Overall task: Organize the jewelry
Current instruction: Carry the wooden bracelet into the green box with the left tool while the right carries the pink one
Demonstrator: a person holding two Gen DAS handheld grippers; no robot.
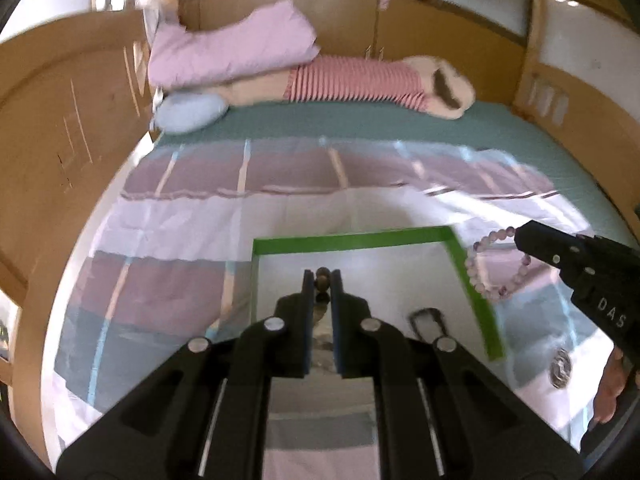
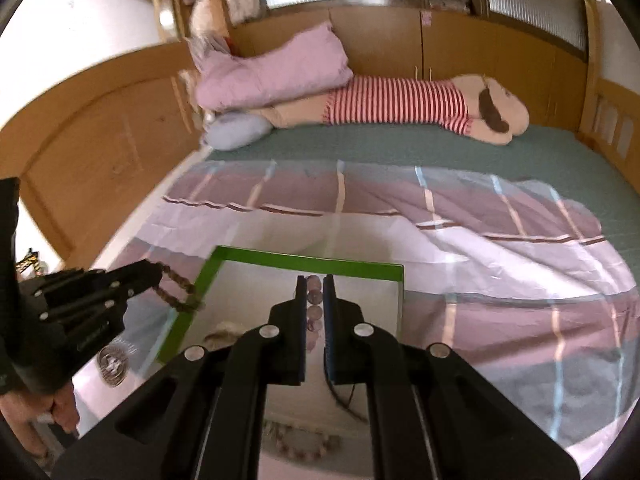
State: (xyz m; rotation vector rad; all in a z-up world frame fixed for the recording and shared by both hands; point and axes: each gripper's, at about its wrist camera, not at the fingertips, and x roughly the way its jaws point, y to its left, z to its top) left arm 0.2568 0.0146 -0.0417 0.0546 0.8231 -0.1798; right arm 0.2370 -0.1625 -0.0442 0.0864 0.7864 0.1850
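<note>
A green-framed mirror tray (image 1: 360, 238) (image 2: 304, 260) lies on the striped bedspread. My left gripper (image 1: 322, 278) is shut on a dark brown bead bracelet (image 1: 321, 280) and holds it above the tray; from the right wrist view the bracelet (image 2: 176, 284) hangs from that gripper (image 2: 158, 270) over the tray's left edge. My right gripper (image 2: 315, 284) is shut on a pale purple bead bracelet (image 2: 315, 300); in the left wrist view this bracelet (image 1: 480, 272) dangles from the gripper (image 1: 518, 234) by the tray's right edge.
A round silver piece (image 1: 560, 366) (image 2: 113, 362) lies on the bedspread between the grippers. A dark clasp-like item (image 1: 428, 320) rests on the tray. A pink pillow (image 2: 276, 68), a blue cushion (image 2: 236, 130) and a striped plush toy (image 2: 400, 104) lie at the bed's head.
</note>
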